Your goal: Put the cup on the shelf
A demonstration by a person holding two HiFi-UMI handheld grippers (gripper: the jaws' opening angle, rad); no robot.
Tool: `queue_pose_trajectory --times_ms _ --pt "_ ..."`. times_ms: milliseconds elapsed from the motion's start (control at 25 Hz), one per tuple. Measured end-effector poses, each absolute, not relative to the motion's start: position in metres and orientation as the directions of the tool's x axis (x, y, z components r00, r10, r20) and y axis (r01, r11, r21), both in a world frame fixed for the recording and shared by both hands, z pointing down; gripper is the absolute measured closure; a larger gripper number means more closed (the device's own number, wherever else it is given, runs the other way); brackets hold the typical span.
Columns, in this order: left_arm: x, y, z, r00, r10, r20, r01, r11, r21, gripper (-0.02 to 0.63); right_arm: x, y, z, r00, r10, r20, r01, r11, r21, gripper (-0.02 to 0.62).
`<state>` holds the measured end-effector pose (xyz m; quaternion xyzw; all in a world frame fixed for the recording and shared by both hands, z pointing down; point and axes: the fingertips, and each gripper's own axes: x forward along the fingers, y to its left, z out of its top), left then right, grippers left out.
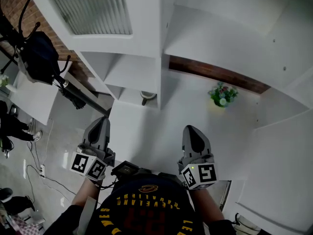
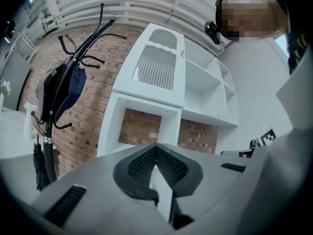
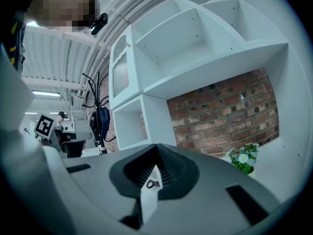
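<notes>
- The left gripper (image 2: 155,150) has its jaws pressed together with nothing between them; the right gripper (image 3: 156,152) looks just as closed and empty
- Both point level towards the shelf (image 1: 131,71) and are well back from it
- The cup (image 1: 148,97) stands in the lowest compartment, ahead and about midway between the two, neither clearly nearer
- It is small, upright and pale-rimmed, seen from above; the task looks done

The cup (image 1: 148,97) stands in a low compartment of the white shelf (image 1: 129,72).
</notes>
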<state>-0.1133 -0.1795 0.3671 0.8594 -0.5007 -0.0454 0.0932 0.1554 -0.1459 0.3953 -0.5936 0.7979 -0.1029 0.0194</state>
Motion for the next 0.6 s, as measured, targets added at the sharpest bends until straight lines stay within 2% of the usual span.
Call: queue_pose_trajectory --times_ms 280,600 --pt "-0.094 -0.168 0.373 0.518 -0.854 0.043 -0.840 -0.498 0.215 0.603 0.142 -0.138 0.369 -0.332 -0.942 0.040 -0.939 0.326 -0.114 0.591" --pt "-0.079 -0.167 0.366 0.506 -0.862 0.019 -0.855 -0.499 0.142 0.603 0.146 -0.133 0.362 -0.333 -0.943 0.029 -0.940 0.329 -0.091 0.591"
